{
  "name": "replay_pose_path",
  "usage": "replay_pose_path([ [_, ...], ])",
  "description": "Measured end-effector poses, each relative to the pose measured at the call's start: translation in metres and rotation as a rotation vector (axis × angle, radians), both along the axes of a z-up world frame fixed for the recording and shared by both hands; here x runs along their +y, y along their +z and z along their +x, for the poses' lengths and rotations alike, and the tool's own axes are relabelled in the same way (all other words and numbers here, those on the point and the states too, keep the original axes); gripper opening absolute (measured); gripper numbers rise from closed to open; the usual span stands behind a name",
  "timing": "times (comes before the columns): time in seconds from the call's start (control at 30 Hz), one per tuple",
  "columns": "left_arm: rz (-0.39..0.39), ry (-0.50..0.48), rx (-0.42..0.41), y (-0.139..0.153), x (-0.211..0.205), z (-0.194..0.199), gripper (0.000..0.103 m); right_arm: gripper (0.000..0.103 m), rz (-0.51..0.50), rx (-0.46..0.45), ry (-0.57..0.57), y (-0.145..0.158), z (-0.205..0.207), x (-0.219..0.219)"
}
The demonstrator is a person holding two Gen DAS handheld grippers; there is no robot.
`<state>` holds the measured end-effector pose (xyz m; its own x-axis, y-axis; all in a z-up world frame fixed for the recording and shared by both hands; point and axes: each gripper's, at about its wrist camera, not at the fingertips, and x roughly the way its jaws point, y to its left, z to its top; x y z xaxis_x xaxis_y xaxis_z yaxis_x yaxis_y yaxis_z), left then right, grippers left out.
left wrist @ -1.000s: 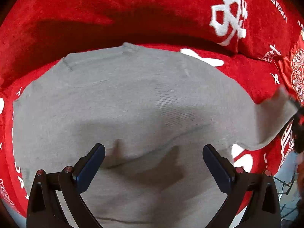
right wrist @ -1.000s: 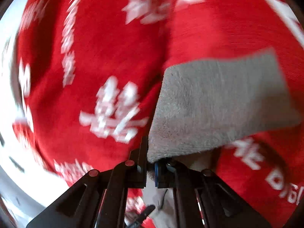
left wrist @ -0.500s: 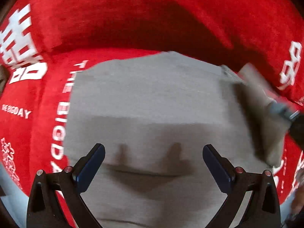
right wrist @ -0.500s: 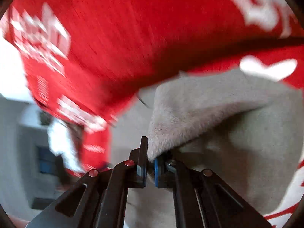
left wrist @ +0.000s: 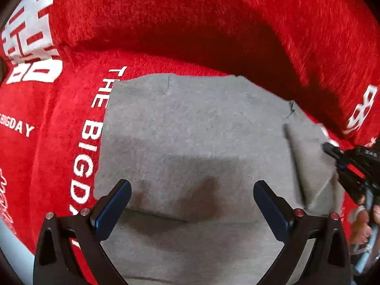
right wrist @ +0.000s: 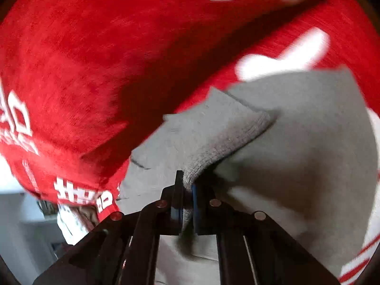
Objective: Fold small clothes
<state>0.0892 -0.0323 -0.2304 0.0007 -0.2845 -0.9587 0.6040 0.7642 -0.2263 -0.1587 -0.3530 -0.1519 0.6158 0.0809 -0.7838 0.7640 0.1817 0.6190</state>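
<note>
– How many grippers?
– Two. The right gripper (right wrist: 187,191) pinches one folded flap of the grey garment (left wrist: 190,137); the left gripper (left wrist: 192,201) hovers over it, jaws wide, holding nothing.
– And the garment?
– One piece — spread on the red blanket (left wrist: 166,23), which carries white lettering.
</note>
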Motion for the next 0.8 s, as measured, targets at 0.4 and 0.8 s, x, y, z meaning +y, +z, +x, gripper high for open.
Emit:
replay_pose_path([
  [0.4,0.003,0.124,0.023,0.012,0.027,0.011,0.103,0.011,-0.133,0.189,0.755,-0.013,0.112,0.133],
  [0.8,-0.059,0.015,0.180,-0.010,-0.006,-0.007,0.082,0.054,0.025,0.209,0.429,0.009,-0.015,0.088],
])
